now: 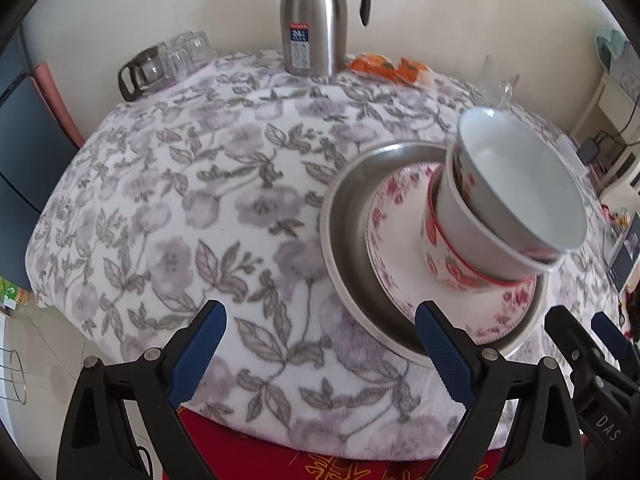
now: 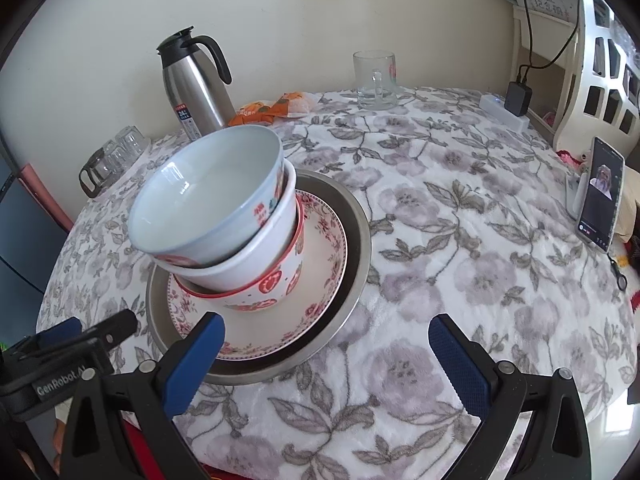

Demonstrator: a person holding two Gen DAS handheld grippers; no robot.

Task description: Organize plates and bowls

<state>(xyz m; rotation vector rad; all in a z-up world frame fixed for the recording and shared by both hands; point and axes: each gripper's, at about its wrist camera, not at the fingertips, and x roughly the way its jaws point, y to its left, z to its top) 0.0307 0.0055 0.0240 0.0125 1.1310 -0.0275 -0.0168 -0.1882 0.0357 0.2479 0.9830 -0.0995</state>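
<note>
A steel plate (image 1: pixel 348 216) (image 2: pixel 356 216) lies on the flowered tablecloth, and a pink-patterned plate (image 1: pixel 384 208) (image 2: pixel 324 236) rests inside it. Three bowls are nested on that plate: a red-patterned bowl (image 1: pixel 448 268) (image 2: pixel 276 284) at the bottom, a white bowl (image 1: pixel 468 224) (image 2: pixel 256 260) in it, and a pale blue-rimmed bowl (image 1: pixel 520 176) (image 2: pixel 208 200) on top, leaning. My left gripper (image 1: pixel 320 344) is open over bare cloth left of the stack, its right finger (image 1: pixel 440 356) near the steel plate's rim. My right gripper (image 2: pixel 328 360) is open with nothing between its fingers, its left finger (image 2: pixel 196 356) over the plates' front edge.
A steel thermos jug (image 1: pixel 312 20) (image 2: pixel 196 88) stands at the back by the wall, orange snack packets (image 1: pixel 388 66) (image 2: pixel 272 110) beside it. Upturned glasses (image 1: pixel 172 60) (image 2: pixel 116 152) sit at back left, a glass mug (image 2: pixel 374 80) at the back, a propped phone (image 2: pixel 602 194) at right.
</note>
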